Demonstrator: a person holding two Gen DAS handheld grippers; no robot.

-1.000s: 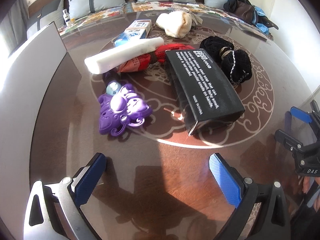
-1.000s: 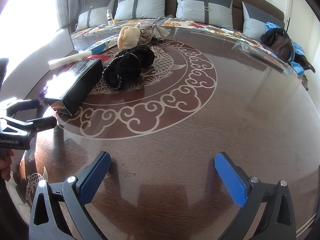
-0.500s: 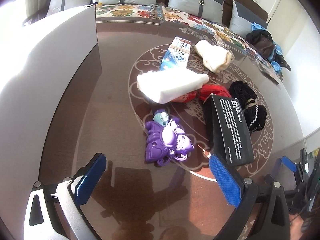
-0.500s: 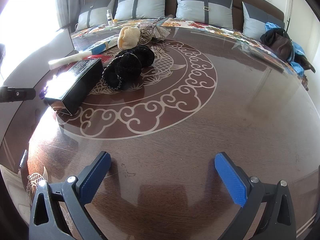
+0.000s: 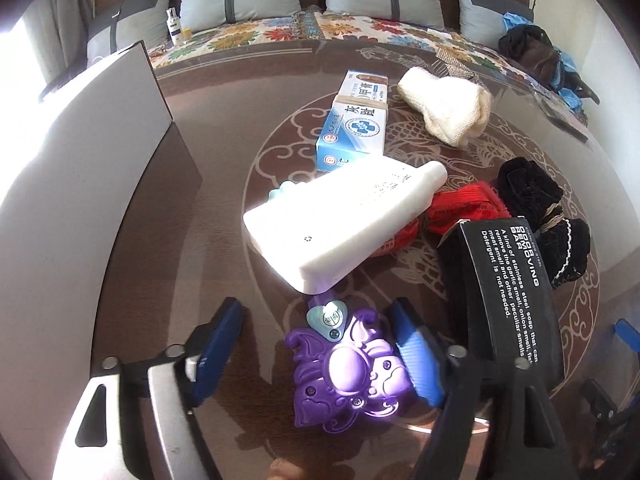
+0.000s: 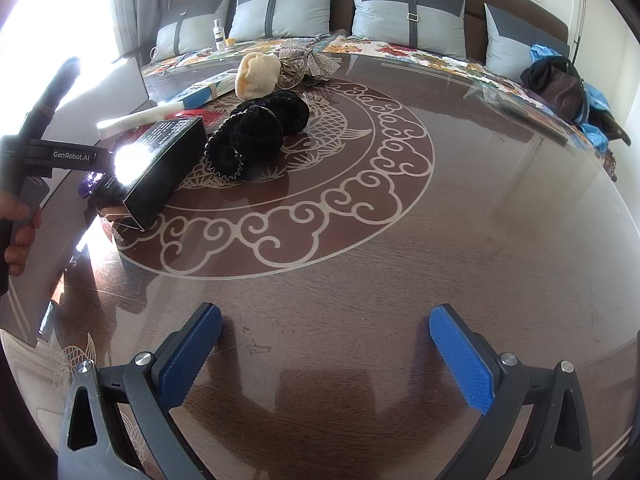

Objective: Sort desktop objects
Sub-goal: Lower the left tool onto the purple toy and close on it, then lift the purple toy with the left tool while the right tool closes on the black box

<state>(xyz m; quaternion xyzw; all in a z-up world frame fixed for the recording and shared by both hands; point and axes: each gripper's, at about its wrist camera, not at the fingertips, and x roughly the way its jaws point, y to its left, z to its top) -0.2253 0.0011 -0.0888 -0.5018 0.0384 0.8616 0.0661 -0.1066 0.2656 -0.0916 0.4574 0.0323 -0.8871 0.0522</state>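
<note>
A purple toy [image 5: 344,376] with a teal heart lies on the dark patterned table [image 5: 224,208], between the fingers of my left gripper [image 5: 316,320]. Its jaws are closing; the right pad is at the toy's side, while the left pad [image 5: 220,340] still stands apart. Behind the toy lie a white tube [image 5: 344,216], a red packet [image 5: 468,208], a black box [image 5: 508,292], black scrunchies [image 5: 540,208], a blue-white box [image 5: 356,120] and a cream knitted piece [image 5: 448,104]. My right gripper [image 6: 324,320] hangs open over bare table, holding nothing.
A tall pale panel [image 5: 80,200] stands along the left side. Cushions [image 6: 408,12] and a floral cloth line the far edge, with a dark bag [image 6: 560,84] at the far right. A hand [image 6: 20,232] holds the left gripper's handle.
The left gripper has moved forward over the purple toy and its jaws have narrowed around it. The right gripper has stayed still.
</note>
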